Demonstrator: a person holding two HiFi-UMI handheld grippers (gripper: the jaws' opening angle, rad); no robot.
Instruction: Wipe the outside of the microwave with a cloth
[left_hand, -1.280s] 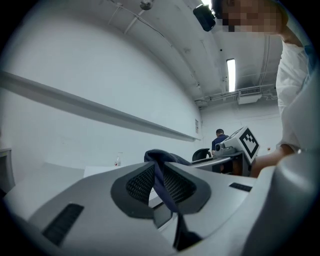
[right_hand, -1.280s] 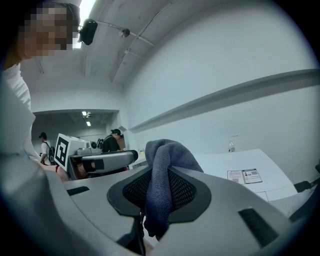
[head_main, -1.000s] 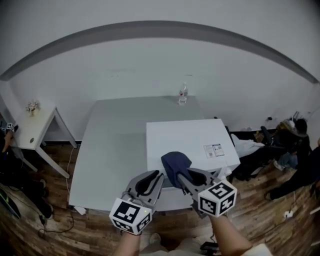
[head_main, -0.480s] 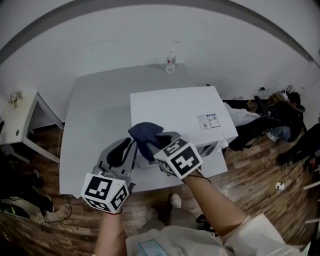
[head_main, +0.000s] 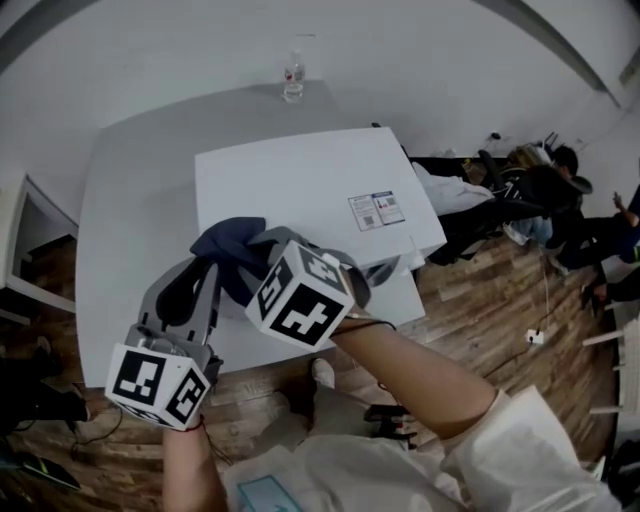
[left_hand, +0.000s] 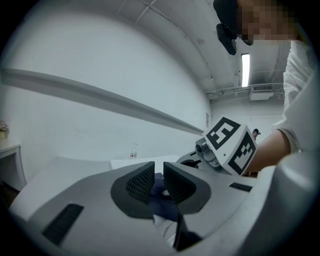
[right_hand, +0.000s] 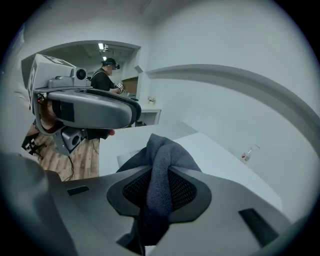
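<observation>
A dark blue cloth (head_main: 228, 250) sits bunched at the front left corner of a white box-shaped microwave (head_main: 300, 185), which stands on a pale grey counter (head_main: 130, 200).

The right gripper view shows the grip plainly. The right hand-held gripper (right_hand: 160, 182) has its jaws clamped on a thick fold of the cloth (right_hand: 162, 165), which rises above the pads and hangs below them.

In the head view this hand-held gripper (head_main: 262, 248) reaches across in front of the person, just beside the left hand-held gripper (head_main: 205, 272).

The left gripper view shows the left hand-held gripper (left_hand: 159, 177) with its jaws drawn almost together. A strip of cloth (left_hand: 162, 192) shows through the narrow slit. Whether they pinch it cannot be told.

Only the head view shows a printed label (head_main: 377, 209) on the microwave's top and the brown wooden floor (head_main: 480, 300).

A small clear bottle (head_main: 293, 78) stands at the counter's far edge, well apart from the microwave.
</observation>
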